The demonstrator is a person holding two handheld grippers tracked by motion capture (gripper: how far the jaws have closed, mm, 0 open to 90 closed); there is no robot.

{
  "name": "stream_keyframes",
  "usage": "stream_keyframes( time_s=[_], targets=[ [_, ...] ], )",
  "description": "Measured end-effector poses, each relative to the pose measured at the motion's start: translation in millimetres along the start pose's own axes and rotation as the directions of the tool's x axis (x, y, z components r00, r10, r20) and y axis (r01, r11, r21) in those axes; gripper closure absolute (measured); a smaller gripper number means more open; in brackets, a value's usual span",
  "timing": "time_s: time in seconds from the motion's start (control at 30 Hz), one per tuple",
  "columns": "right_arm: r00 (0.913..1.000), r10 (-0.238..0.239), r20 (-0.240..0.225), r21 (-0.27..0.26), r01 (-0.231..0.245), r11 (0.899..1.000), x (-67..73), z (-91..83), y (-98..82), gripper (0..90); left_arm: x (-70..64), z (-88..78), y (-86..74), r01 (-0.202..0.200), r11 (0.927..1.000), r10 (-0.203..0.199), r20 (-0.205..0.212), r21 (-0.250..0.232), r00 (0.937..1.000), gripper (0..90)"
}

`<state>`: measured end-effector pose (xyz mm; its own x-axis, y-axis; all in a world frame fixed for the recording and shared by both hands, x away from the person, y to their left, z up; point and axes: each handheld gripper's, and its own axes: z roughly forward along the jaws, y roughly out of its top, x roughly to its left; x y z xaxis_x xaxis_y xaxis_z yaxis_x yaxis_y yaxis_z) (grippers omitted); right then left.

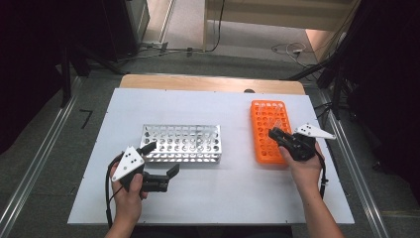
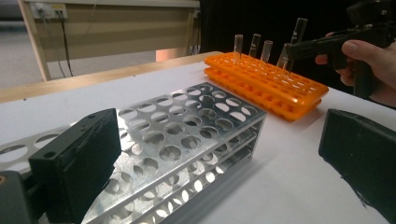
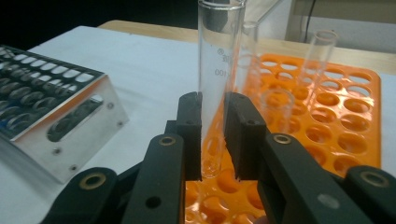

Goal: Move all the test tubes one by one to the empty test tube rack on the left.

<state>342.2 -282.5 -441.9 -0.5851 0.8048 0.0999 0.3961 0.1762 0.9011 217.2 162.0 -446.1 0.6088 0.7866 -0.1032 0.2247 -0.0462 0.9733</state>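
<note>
My right gripper [image 3: 214,135] is shut on a clear glass test tube [image 3: 219,56], which stands upright between its pads with its lower end just above the orange tube rack [image 3: 336,102]. In the high view that gripper [image 1: 273,133] hovers over the orange rack [image 1: 262,148] at the right. From the left gripper view I see the held tube [image 2: 297,30] raised above three other tubes [image 2: 254,44] standing in the orange rack [image 2: 266,81]. My left gripper [image 2: 219,163] is open and holds nothing, its jaws wide beside the metal rack [image 2: 187,126].
The shiny metal rack [image 1: 181,143] lies mid-table with its holes empty. More glass tubes [image 3: 320,51] stand in the orange rack behind the held one. The white table top [image 1: 223,193] ends at a wooden strip [image 1: 208,82] at the far side.
</note>
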Motion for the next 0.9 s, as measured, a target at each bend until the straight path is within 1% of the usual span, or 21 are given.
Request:
stream_keyframes(
  time_s=[0.03, 0.13, 0.17, 0.2, 0.23, 0.27, 0.3, 0.33, 0.37, 0.4, 0.43, 0.47, 0.5, 0.53, 0.57, 0.63, 0.73, 0.77, 0.83, 0.87, 0.9],
  targets=[
    [0.9999, -0.004, -0.01, -0.002, 0.004, 1.0, 2.6, -0.6, 1.5, 74.5, 0.0, 0.0, 0.0, 0.0, 1.0, 0.0, 0.0, 0.0, 1.0, 0.0],
    [0.9983, -0.005, -0.057, 0.006, 0.005, 1.0, 11.3, -1.8, 5.8, 74.5, -0.9, 4.8, 4.7, 0.004, 1.0, -0.004, 0.022, -0.002, 0.9997, 0.0],
    [0.9966, 0.006, -0.082, 0.008, -0.006, 1.0, 14.2, -2.4, 7.0, 74.5, -2.4, 9.5, 7.9, 0.003, 1.0, -0.003, 0.046, 0.008, 0.9989, 0.0],
    [0.9951, 0.014, -0.098, 0.01, -0.013, 1.0, 17.2, -3.0, 8.0, 74.5, -2.4, 9.5, 7.9, 0.003, 1.0, -0.003, 0.046, 0.008, 0.9989, 0.0],
    [0.9938, 0.014, -0.11, 0.014, -0.013, 1.0, 20.6, -3.1, 8.9, 74.5, -3.4, 11.8, 9.3, 0.002, 0.9999, -0.003, 0.051, 0.012, 0.9987, 0.0],
    [0.9926, 0.013, -0.121, 0.019, -0.011, 1.0, 24.2, -3.2, 9.6, 74.5, -5.4, 16.5, 12.0, 0.002, 0.9999, -0.002, 0.075, 0.012, 0.9972, 0.0],
    [0.9907, 0.011, -0.136, 0.023, -0.008, 1.0, 27.8, -3.2, 10.3, 74.5, -5.4, 16.5, 12.0, 0.002, 0.9999, -0.002, 0.075, 0.012, 0.9972, 0.0],
    [0.9907, 0.011, -0.136, 0.023, -0.008, 1.0, 27.8, -3.2, 10.3, 74.5, -6.5, 18.9, 13.3, -0.001, 0.9999, 0.0, 0.085, 0.013, 0.9963, 0.0],
    [0.9877, -0.003, -0.156, 0.028, 0.008, 1.0, 35.2, -2.6, 11.0, 74.5, -9.5, 24.1, 15.8, -0.002, 0.9998, 0.0, 0.102, 0.017, 0.9947, 0.0],
    [0.9857, -0.012, -0.168, 0.029, 0.017, 0.999, 38.9, -2.0, 11.3, 74.5, -9.5, 24.1, 15.8, -0.002, 0.9998, 0.0, 0.102, 0.017, 0.9947, 0.0],
    [0.9843, -0.02, -0.176, 0.032, 0.026, 0.999, 42.9, -1.5, 11.4, 74.5, -10.9, 26.9, 17.0, -0.006, 0.9998, 0.003, 0.114, 0.019, 0.9935, 0.0],
    [0.9832, -0.031, -0.18, 0.036, 0.038, 0.999, 46.6, -0.9, 11.4, 74.5, -13.3, 29.6, 18.3, -0.008, 0.9999, 0.006, 0.109, 0.015, 0.994, 0.0],
    [0.982, -0.041, -0.184, 0.036, 0.049, 0.998, 50.5, 0.0, 11.0, 74.5, -16.4, 31.7, 19.8, -0.018, 0.9998, 0.018, 0.088, 0.005, 0.996, 1.6],
    [0.9807, -0.054, -0.188, 0.036, 0.062, 0.997, 54.2, 1.0, 10.3, 74.5, -19.9, 34.8, 21.8, -0.017, 0.9998, 0.017, 0.065, 0.003, 0.9977, 4.2],
    [0.9779, -0.06, -0.2, 0.035, 0.068, 0.997, 57.7, 2.2, 9.4, 74.5, -22.6, 38.5, 23.6, -0.015, 0.9999, 0.014, 0.065, 0.007, 0.9978, 3.9],
    [0.9734, -0.074, -0.217, 0.041, 0.085, 0.996, 64.9, 4.8, 7.6, 74.5, -27.1, 45.4, 26.6, -0.019, 0.9997, 0.018, 0.091, 0.014, 0.9957, 3.4],
    [0.9669, -0.086, -0.24, 0.048, 0.1, 0.994, 74.5, 7.6, 5.6, 74.5, -33.0, 55.3, 30.5, -0.023, 0.9992, 0.02, 0.104, 0.032, 0.9944, 6.0],
    [0.9648, -0.092, -0.246, 0.048, 0.107, 0.993, 77.7, 8.3, 5.0, 74.5, -34.5, 58.1, 31.7, -0.017, 0.9991, 0.013, 0.097, 0.04, 0.9952, 9.3],
    [0.9599, -0.111, -0.257, 0.044, 0.127, 0.991, 83.5, 9.3, 3.7, 74.4, -35.1, 61.7, 32.6, -0.01, 0.9994, 0.007, 0.087, 0.032, 0.9962, 17.5],
    [0.9596, -0.128, -0.251, 0.041, 0.142, 0.989, 86.4, 9.8, 2.8, 74.4, -34.6, 64.0, 32.9, -0.013, 0.9991, 0.009, 0.08, 0.04, 0.9968, 18.4],
    [0.9572, -0.134, -0.257, 0.043, 0.149, 0.988, 88.8, 10.6, 1.9, 74.5, -34.1, 66.0, 33.0, -0.009, 0.9986, 0.005, 0.078, 0.051, 0.997, 19.6]
  ],
)
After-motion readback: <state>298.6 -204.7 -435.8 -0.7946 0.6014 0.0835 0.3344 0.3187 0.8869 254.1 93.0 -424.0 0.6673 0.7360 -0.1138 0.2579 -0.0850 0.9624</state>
